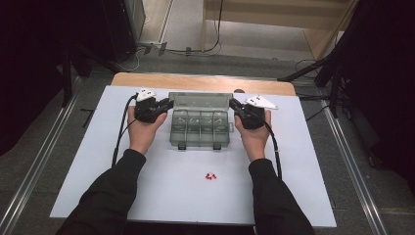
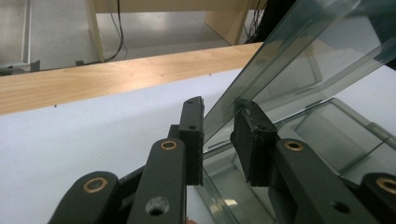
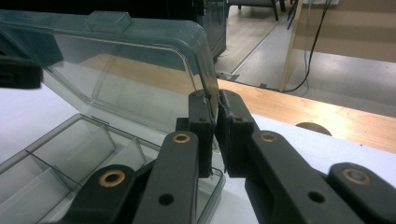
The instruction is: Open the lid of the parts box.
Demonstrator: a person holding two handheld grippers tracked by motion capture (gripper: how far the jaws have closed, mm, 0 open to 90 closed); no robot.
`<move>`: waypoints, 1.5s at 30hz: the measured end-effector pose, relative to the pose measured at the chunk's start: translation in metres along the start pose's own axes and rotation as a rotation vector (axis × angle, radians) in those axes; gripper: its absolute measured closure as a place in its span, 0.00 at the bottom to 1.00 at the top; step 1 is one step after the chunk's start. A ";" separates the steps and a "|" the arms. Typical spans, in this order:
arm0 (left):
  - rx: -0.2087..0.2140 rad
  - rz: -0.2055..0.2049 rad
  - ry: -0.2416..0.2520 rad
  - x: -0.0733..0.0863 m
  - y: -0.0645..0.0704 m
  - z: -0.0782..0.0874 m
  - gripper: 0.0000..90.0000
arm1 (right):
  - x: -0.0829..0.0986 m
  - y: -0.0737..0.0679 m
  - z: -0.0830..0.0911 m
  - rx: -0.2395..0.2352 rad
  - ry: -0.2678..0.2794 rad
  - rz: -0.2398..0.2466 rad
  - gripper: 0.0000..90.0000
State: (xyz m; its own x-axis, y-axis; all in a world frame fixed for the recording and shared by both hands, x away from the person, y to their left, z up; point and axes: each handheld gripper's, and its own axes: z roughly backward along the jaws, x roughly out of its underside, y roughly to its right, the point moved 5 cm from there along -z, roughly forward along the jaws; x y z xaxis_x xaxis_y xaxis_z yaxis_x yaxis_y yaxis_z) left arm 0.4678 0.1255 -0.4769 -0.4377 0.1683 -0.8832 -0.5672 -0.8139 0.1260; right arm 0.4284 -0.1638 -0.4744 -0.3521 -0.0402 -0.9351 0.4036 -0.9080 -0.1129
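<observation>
A clear grey compartment box [image 1: 199,131] stands mid-table with its lid [image 1: 199,100] raised upright at the back. My left gripper [image 1: 166,104] is at the lid's left end. In the left gripper view the lid [image 2: 299,60] slants between the jaws of my left gripper [image 2: 218,116] and touches both pads. My right gripper [image 1: 234,105] is at the lid's right end. In the right gripper view my right gripper [image 3: 215,107] is shut on the lid [image 3: 130,70] at its side edge. The box's compartments [image 3: 70,149] look empty.
Several small red pieces [image 1: 211,176] lie on the white mat [image 1: 303,186] in front of the box, between the forearms. The wooden table edge [image 1: 203,82] runs behind the lid. Beyond it are floor cables and dark stands.
</observation>
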 end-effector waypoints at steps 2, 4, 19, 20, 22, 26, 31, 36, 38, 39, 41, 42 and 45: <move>-0.002 0.001 -0.005 0.001 -0.002 -0.003 0.81 | -0.001 0.001 -0.001 -0.004 -0.002 -0.010 0.95; -0.004 -0.009 -0.004 0.000 -0.002 -0.005 0.81 | -0.002 0.002 -0.002 -0.010 -0.005 -0.028 0.95; -0.004 -0.019 0.011 -0.005 -0.003 -0.012 0.91 | -0.007 0.005 -0.008 -0.007 -0.026 -0.057 0.95; -0.003 -0.015 0.007 -0.006 -0.004 -0.012 0.91 | -0.007 0.006 -0.009 -0.005 -0.029 -0.052 0.95; -0.005 -0.005 -0.003 -0.006 -0.004 -0.012 0.91 | -0.006 0.006 -0.010 -0.004 -0.037 -0.051 0.95; -0.013 0.002 -0.004 -0.008 -0.003 -0.013 0.91 | -0.002 0.008 -0.015 -0.001 -0.049 -0.048 0.92; -0.015 0.013 -0.004 -0.008 -0.004 -0.015 0.91 | 0.003 0.009 -0.022 0.019 -0.061 -0.044 0.89; -0.013 0.016 -0.008 -0.011 -0.006 -0.017 0.92 | 0.004 0.011 -0.027 0.028 -0.060 -0.055 0.94; -0.011 0.017 -0.007 -0.011 -0.006 -0.018 0.92 | 0.004 0.012 -0.029 0.031 -0.059 -0.056 0.95; -0.013 0.022 -0.008 -0.011 -0.007 -0.019 0.92 | 0.003 0.013 -0.029 0.034 -0.058 -0.056 0.95; -0.014 0.038 -0.008 -0.011 -0.008 -0.021 0.92 | 0.003 0.012 -0.031 0.046 -0.055 -0.081 0.95; -0.011 0.044 -0.009 -0.011 -0.008 -0.022 0.92 | 0.003 0.012 -0.032 0.049 -0.056 -0.088 0.96; -0.013 0.064 -0.025 -0.011 -0.010 -0.024 0.91 | 0.001 0.013 -0.034 0.052 -0.067 -0.102 0.96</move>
State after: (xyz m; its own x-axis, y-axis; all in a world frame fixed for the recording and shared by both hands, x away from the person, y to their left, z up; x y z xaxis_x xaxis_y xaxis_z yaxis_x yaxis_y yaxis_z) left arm 0.4952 0.1180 -0.4789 -0.4905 0.1292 -0.8618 -0.5281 -0.8308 0.1760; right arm 0.4616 -0.1613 -0.4884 -0.4452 0.0273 -0.8950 0.3190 -0.9291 -0.1870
